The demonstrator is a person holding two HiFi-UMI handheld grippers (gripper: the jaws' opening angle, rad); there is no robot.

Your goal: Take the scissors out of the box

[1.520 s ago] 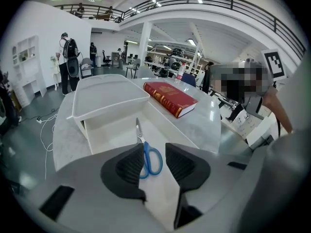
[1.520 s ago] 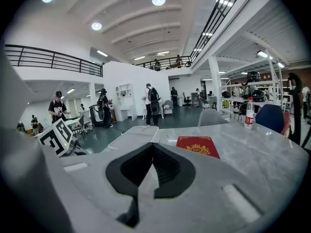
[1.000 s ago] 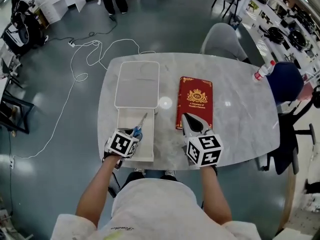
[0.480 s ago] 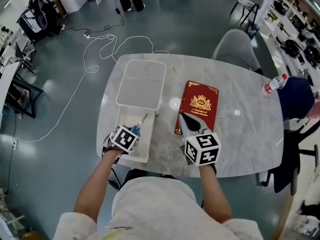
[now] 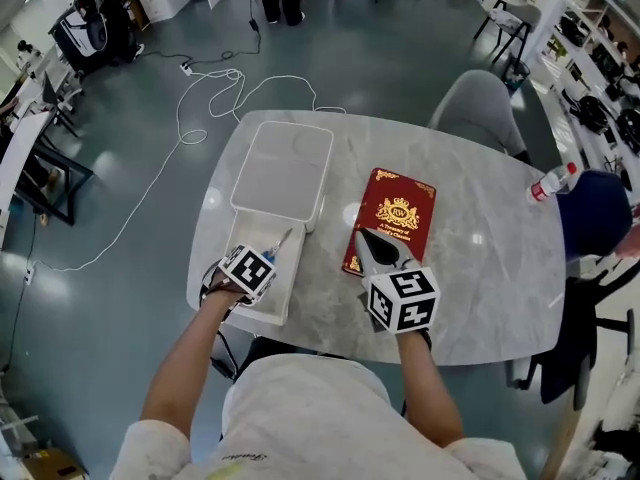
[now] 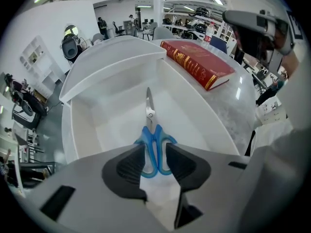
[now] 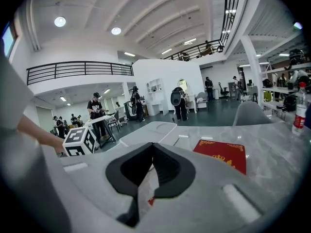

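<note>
Blue-handled scissors (image 6: 150, 130) lie flat in the open white box (image 6: 87, 130), blades pointing away from me. In the head view the scissors (image 5: 281, 243) show just beyond my left gripper (image 5: 262, 263), which hangs over the box's near end. In the left gripper view that gripper (image 6: 155, 152) is open by a narrow gap directly above the handles, whose outer loops are hidden behind the jaws. My right gripper (image 5: 372, 246) is shut and empty, hovering over the near edge of the red book (image 5: 392, 223).
The box's lid (image 5: 283, 173) lies hinged open beyond the box. The grey marble table (image 5: 480, 268) carries a plastic bottle (image 5: 552, 182) at its far right edge. A grey chair (image 5: 480, 108) stands behind it, and cables trail on the floor at the left.
The head view has drifted, so the table sits lower and more to the right. Both grippers keep their places over the box and the book. Nothing was taken hold of.
</note>
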